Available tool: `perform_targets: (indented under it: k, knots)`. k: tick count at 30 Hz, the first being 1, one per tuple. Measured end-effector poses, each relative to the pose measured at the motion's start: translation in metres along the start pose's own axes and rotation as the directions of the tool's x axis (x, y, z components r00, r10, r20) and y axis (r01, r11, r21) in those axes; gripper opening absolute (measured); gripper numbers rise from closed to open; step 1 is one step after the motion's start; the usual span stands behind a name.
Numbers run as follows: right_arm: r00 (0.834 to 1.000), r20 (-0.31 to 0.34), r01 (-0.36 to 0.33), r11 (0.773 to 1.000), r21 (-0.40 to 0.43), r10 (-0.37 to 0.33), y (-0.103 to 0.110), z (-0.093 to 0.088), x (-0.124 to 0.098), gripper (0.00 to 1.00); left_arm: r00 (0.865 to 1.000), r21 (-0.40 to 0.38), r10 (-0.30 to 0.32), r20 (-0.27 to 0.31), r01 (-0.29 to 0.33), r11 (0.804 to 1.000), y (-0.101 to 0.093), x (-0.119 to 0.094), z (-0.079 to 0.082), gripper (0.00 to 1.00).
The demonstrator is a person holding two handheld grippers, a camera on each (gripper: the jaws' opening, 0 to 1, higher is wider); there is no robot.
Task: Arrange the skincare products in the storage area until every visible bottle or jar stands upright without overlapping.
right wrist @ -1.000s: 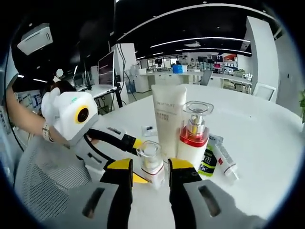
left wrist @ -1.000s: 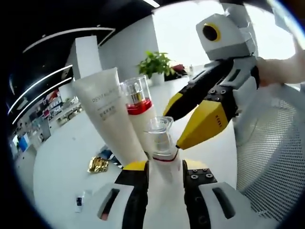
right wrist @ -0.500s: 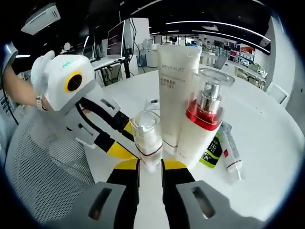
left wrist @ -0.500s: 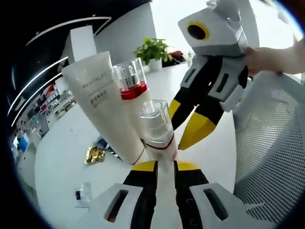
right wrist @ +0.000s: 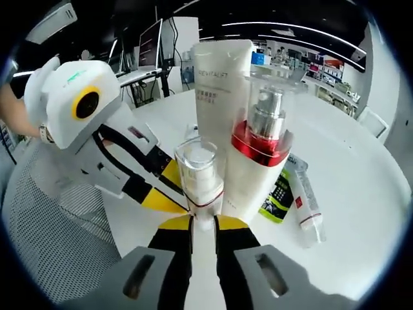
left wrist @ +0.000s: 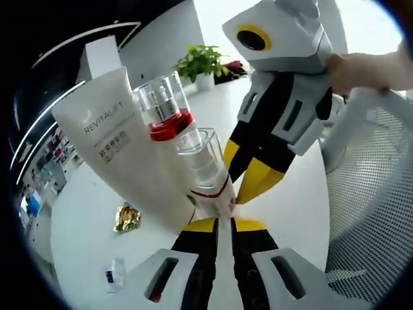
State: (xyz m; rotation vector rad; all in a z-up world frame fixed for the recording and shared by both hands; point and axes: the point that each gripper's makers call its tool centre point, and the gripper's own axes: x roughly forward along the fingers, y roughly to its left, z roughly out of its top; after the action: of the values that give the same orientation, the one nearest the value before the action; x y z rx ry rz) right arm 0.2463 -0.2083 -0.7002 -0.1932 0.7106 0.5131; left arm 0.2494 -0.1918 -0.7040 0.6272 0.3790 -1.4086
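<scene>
Left tool [left wrist: 222,223]: jaws drawn narrow on the foot of the small clear-capped bottle [left wrist: 205,169].
Right tool [right wrist: 203,221]: jaws likewise pinched close on that same bottle [right wrist: 200,181], facing the left tool from the opposite side.
Small bottle: stood on the white bench [right wrist: 361,213], just beside the red-collared pump bottle [right wrist: 258,152].
White tube [right wrist: 216,77]: upright behind both.
Bench, right gripper view: a small tube [right wrist: 303,200] lay flat near a dark sachet [right wrist: 276,197].

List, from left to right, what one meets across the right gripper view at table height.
Mesh chair → left tool → small clear-capped bottle → red-collared pump bottle → green and black sachet → small lying tube.
</scene>
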Motion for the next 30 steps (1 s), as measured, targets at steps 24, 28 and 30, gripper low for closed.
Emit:
perform_targets:
  k: [24,28,30]
  knots:
    - [1.000,-0.014,0.015,1.000,0.010,-0.015,-0.0061,-0.0018,0.0018,0.12,1.000,-0.048,0.001,0.003,0.000,0.999,0.0012,0.0042,0.0003,0.02]
    - [1.000,-0.012,0.016,1.000,0.010,-0.016,-0.0063,-0.0017,0.0014,0.12,1.000,-0.046,0.002,0.003,-0.002,0.999,0.0011,0.0041,0.0007,0.02]
    - [1.000,-0.016,0.016,1.000,0.008,-0.016,-0.0061,-0.0019,-0.0002,0.12,1.000,-0.040,0.003,-0.002,-0.003,0.999,0.0011,0.0033,-0.0003,0.01]
